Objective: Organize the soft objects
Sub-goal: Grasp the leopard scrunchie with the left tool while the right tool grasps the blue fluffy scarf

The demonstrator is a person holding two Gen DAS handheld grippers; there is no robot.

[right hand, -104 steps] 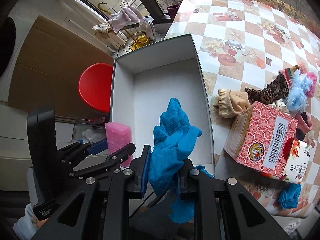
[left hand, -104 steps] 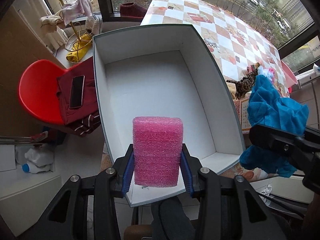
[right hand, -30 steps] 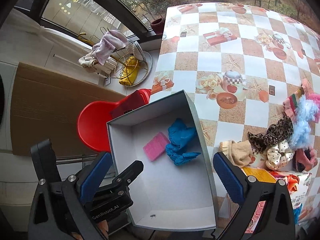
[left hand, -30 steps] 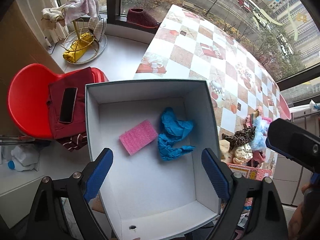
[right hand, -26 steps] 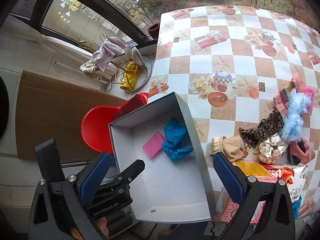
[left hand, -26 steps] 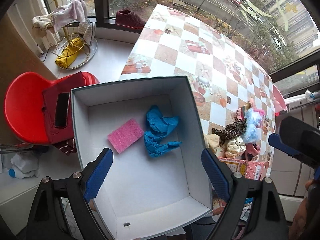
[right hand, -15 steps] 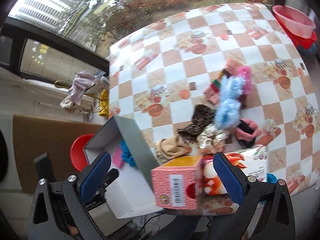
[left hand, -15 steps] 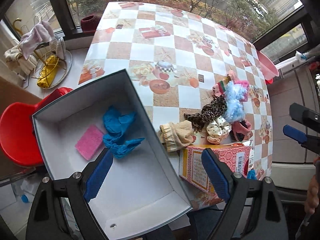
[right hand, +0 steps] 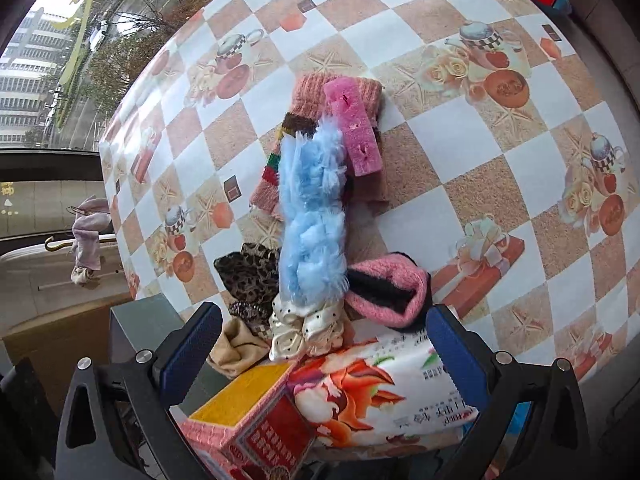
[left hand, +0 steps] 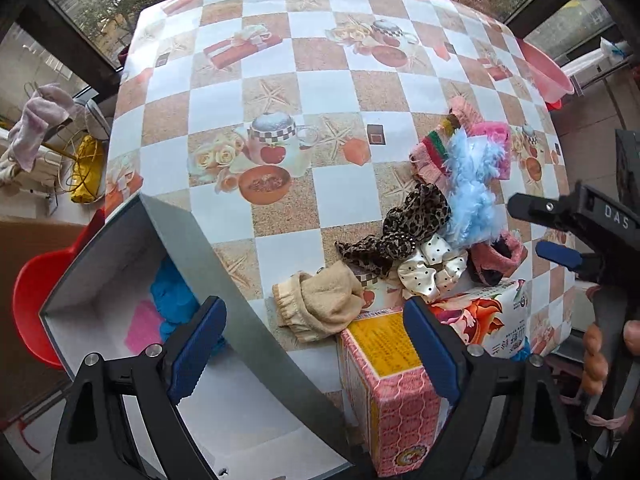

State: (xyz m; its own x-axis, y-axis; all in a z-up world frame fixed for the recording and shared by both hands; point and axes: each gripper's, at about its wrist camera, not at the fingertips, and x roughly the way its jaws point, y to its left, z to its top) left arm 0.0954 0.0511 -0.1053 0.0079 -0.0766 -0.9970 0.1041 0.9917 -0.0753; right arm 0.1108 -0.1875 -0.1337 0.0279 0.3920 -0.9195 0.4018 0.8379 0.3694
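A grey box (left hand: 256,344) stands at the table's near left edge; a pink foam pad (left hand: 140,330) and a blue cloth (left hand: 172,292) lie inside it. A pile of soft things lies on the checked table: a beige sock (left hand: 320,304), a leopard scrunchie (left hand: 408,224), a white dotted scrunchie (left hand: 428,268), a fluffy blue piece (right hand: 312,216), a pink foam block (right hand: 354,128), a pink knitted piece (right hand: 388,288). My left gripper (left hand: 316,348) is open and empty, high above the box wall and the sock. My right gripper (right hand: 324,352) is open and empty above the pile's near end.
A pink carton (left hand: 392,396) and a flowered tissue pack (right hand: 384,384) stand at the table's near edge beside the box. A red chair (left hand: 34,296) is left of the box. A pink basin (left hand: 544,72) sits at the far right.
Both grippers let go of the pink foam pad and blue cloth into the box, rose, then swung right over the pile on the table.
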